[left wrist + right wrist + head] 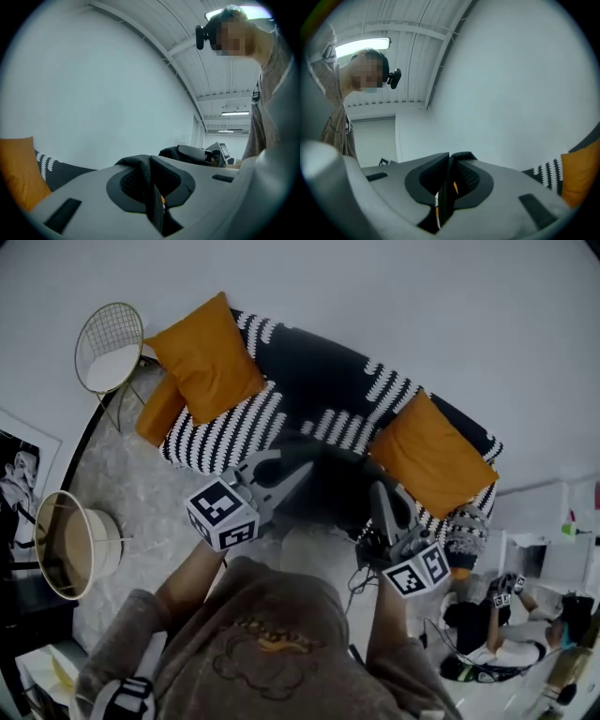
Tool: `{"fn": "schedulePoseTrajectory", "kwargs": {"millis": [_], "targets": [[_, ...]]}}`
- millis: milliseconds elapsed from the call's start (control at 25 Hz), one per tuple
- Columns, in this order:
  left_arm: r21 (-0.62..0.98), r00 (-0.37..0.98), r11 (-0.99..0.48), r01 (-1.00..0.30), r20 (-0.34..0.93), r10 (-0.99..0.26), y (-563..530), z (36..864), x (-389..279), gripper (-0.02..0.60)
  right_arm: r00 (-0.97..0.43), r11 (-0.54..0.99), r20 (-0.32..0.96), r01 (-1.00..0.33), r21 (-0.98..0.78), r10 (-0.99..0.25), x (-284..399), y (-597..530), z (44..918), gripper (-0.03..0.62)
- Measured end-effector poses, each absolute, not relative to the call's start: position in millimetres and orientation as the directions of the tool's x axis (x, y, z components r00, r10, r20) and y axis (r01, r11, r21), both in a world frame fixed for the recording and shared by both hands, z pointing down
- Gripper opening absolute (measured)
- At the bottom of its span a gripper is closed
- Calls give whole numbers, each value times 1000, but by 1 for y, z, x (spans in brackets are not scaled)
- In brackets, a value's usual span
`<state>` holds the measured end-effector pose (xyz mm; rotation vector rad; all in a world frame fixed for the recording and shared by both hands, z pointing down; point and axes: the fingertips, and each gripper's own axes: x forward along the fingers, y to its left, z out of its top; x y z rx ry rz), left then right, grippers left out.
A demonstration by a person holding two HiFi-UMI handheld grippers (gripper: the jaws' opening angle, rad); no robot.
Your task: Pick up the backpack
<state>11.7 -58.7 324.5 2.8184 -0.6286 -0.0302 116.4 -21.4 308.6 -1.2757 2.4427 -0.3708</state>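
Observation:
The dark backpack (pixel 330 486) hangs in front of the sofa, held up between my two grippers. My left gripper (pixel 302 471) is shut on its left side, my right gripper (pixel 380 491) on its right side. In the left gripper view the jaws (pixel 149 160) are pinched on a fold of dark strap fabric (pixel 137 165), and more of the backpack (pixel 171 152) shows beyond them. In the right gripper view the jaws (pixel 449 157) are closed on a thin dark strap edge (pixel 461 155). Most of the bag is hidden by the grippers and my arms.
Behind the bag stands a black-and-white patterned sofa (pixel 309 381) with orange cushions at its left (pixel 206 357) and right (pixel 431 456). A wire side table (pixel 110 346) and a round basket (pixel 70 545) stand at the left. Another person (pixel 502 620) sits on the floor at lower right.

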Motion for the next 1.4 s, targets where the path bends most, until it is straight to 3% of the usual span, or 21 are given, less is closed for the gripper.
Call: {"fn": "schedulePoseTrajectory", "kwargs": {"millis": [680, 1400], "targets": [[243, 888, -858, -453, 34, -459, 124, 299, -59, 25, -571, 581, -165, -698, -420, -805, 46, 173, 286, 26], [265, 887, -852, -451, 26, -462, 179, 299, -53, 25, -563, 585, -188, -698, -414, -805, 52, 227, 282, 26]]}}
